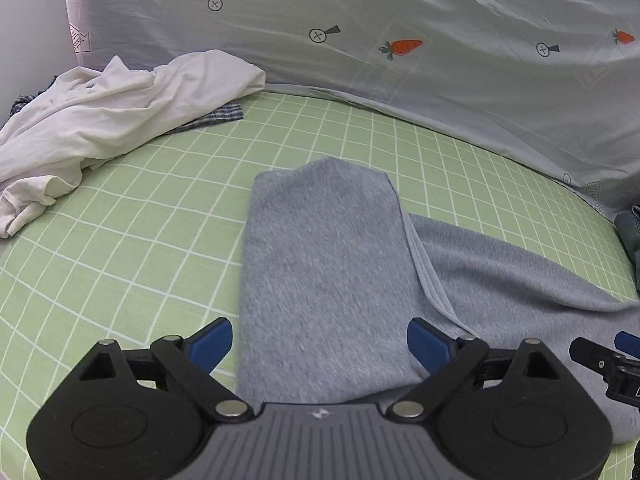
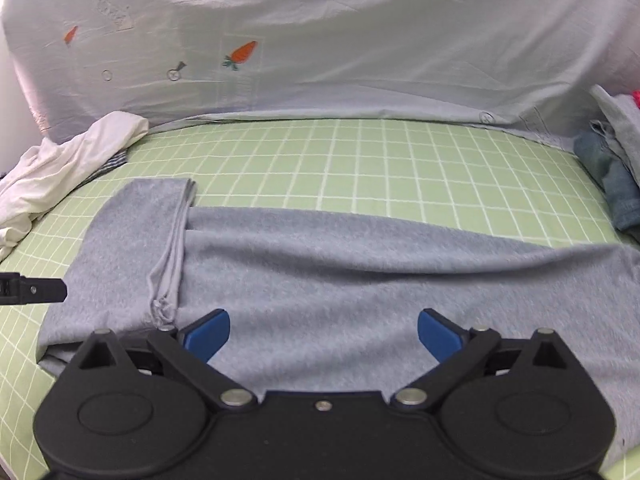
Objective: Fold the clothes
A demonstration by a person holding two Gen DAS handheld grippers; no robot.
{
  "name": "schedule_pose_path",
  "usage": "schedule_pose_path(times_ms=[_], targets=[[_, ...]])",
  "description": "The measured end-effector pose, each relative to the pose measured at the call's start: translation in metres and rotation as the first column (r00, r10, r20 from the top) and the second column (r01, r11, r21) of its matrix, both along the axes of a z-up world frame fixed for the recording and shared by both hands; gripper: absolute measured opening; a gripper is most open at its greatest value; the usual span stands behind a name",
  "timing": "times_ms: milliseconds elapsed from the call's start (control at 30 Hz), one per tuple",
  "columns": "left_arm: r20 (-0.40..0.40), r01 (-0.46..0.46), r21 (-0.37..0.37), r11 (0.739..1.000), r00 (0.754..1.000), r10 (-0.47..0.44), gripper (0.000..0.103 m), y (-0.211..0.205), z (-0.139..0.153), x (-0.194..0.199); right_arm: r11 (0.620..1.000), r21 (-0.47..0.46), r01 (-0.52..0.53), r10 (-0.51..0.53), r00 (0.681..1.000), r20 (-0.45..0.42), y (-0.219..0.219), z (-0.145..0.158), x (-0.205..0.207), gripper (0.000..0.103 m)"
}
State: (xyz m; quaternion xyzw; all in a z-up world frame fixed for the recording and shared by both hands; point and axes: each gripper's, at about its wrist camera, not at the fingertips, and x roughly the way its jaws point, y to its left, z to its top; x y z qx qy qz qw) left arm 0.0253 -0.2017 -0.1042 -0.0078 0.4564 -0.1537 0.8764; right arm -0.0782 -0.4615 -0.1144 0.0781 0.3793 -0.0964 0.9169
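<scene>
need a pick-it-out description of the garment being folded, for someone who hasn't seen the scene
On the green grid-patterned bed sheet, in front of the pale carrot-print cover, lies the grey garment, spread flat with its left end folded over. Unlike the crumpled white shirt at left and dark clothes at right, it is smooth and central.

Both tongs (image 1: 320,346) (image 2: 324,336) agape, empty

A green checked sheet (image 2: 360,160) meets a pale quilt (image 2: 320,40) (carrot-printed).
</scene>
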Motion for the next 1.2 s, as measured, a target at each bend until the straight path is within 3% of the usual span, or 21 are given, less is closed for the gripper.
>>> schedule_pose_path(times_ms=[167, 300, 367, 467, 500, 533, 867, 967, 1067, 1133, 1200], targets=[[-0.013, 0.039, 0.003, 0.999, 0.999, -0.039, 0.096, 0.022, -0.010, 0.021, 0.997, 0.066, -0.035, 0.037, 0.999, -0.030, 0.036, -0.016, 0.041, 0.099], [-0.037, 0.103, 0.052, 0.993, 0.994, -0.101, 0.096, 0.030, -0.028, 0.037, 0.991, 0.127, -0.049, 0.057, 0.997, -0.060, 0.065, -0.030, 0.074, 0.078], [-0.053, 0.136, 0.056, 0.989, 0.990, -0.134, 0.096, 0.032, -0.034, 0.042, 0.986, 0.158, -0.056, 0.068, 0.995, -0.075, 0.079, -0.037, 0.090, 0.073], [-0.066, 0.187, 0.065, 0.980, 0.981, -0.183, 0.096, 0.033, -0.040, 0.045, 0.987, 0.155, -0.033, 0.046, 0.996, -0.079, 0.085, -0.032, 0.084, 0.058], [-0.066, 0.203, 0.071, 0.977, 0.978, -0.199, 0.096, 0.033, -0.041, 0.045, 0.988, 0.151, -0.024, 0.036, 0.996, -0.079, 0.086, -0.030, 0.080, 0.028], [-0.067, 0.219, 0.076, 0.973, 0.974, -0.215, 0.096, 0.032, -0.042, 0.045, 0.989, 0.147, -0.015, 0.027, 0.997, -0.079, 0.087, -0.028, 0.076, 0.005], [-0.083, 0.323, 0.100, 0.941, 0.945, -0.315, 0.096, 0.035, -0.044, 0.029, 0.991, 0.106, 0.078, -0.070, 0.995, -0.077, 0.100, -0.005, 0.037, 0.004], [-0.110, 0.333, 0.105, 0.937, 0.940, -0.322, 0.096, 0.035, -0.048, 0.028, 0.992, 0.075, 0.106, -0.093, 0.984, -0.155, 0.101, -0.025, 0.034, 0.005], [-0.110, 0.341, 0.114, 0.933, 0.938, -0.329, 0.096, 0.033, -0.047, 0.025, 0.991, 0.063, 0.120, -0.108, 0.980, -0.165, 0.099, -0.028, 0.031, 0.019], [-0.094, 0.343, 0.126, 0.931, 0.938, -0.333, 0.096, 0.031, -0.043, 0.023, 0.990, 0.067, 0.123, -0.113, 0.985, -0.132, 0.097, -0.023, 0.028, 0.041], [-0.085, 0.337, 0.130, 0.932, 0.941, -0.329, 0.096, 0.029, -0.040, 0.022, 0.990, 0.071, 0.125, -0.118, 0.988, -0.098, 0.095, -0.018, 0.026, 0.041]])
